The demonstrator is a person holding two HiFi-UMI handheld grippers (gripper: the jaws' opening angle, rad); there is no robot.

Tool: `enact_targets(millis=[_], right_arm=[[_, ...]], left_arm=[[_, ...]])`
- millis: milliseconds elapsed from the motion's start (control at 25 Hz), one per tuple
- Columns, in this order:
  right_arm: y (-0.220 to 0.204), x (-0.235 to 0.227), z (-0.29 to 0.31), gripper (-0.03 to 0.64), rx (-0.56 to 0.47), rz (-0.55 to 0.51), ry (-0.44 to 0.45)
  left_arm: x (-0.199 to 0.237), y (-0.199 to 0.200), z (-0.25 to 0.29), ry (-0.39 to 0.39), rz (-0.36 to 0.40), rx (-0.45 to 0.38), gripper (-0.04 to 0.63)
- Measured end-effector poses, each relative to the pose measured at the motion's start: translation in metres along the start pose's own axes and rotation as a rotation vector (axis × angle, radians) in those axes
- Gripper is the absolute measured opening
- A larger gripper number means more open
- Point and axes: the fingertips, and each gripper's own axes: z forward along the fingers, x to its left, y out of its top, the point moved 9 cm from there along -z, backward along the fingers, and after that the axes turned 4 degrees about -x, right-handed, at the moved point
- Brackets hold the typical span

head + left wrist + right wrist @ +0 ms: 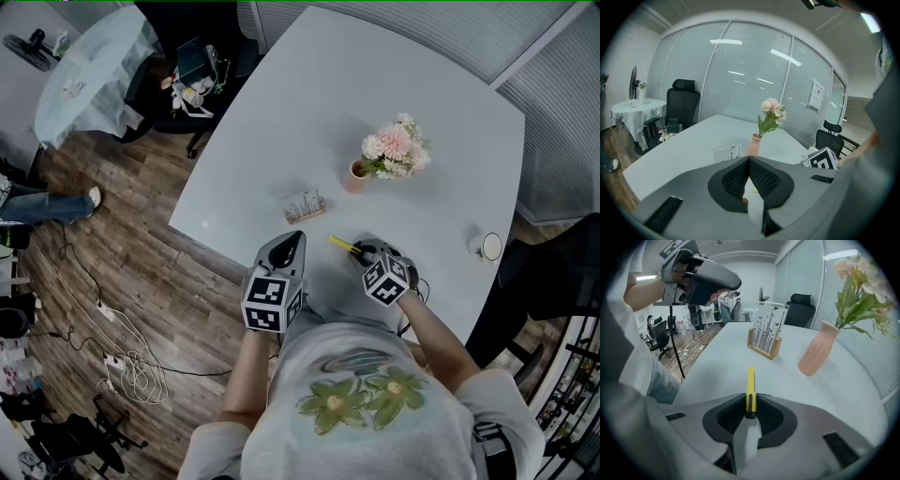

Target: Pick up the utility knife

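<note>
The yellow utility knife [750, 390] sticks forward from between the jaws of my right gripper [750, 401], which is shut on its rear end. In the head view the utility knife [341, 245] shows as a short yellow bar over the white table [281, 141], just ahead of the right gripper [361, 253]. My left gripper [292, 239] hovers near the table's front edge, to the left of the right one. Its jaws meet at the tips with nothing between them, as the left gripper [748, 159] view shows.
A pink vase with flowers [389, 155] stands mid-table, a small wooden card stand [304, 204] to its left, and a white cup [489, 247] at the right edge. Office chairs [192, 56] and cables on the wooden floor [122, 361] surround the table.
</note>
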Motion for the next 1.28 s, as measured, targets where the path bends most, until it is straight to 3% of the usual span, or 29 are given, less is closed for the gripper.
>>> enact_targets(millis=[1280], right_arm=[[0.031, 0.015, -0.065, 0.069, -0.196, -0.001, -0.103]], left_arm=[[-0.030, -0.001, -0.033, 0.010, 0.032, -0.061, 0.003]])
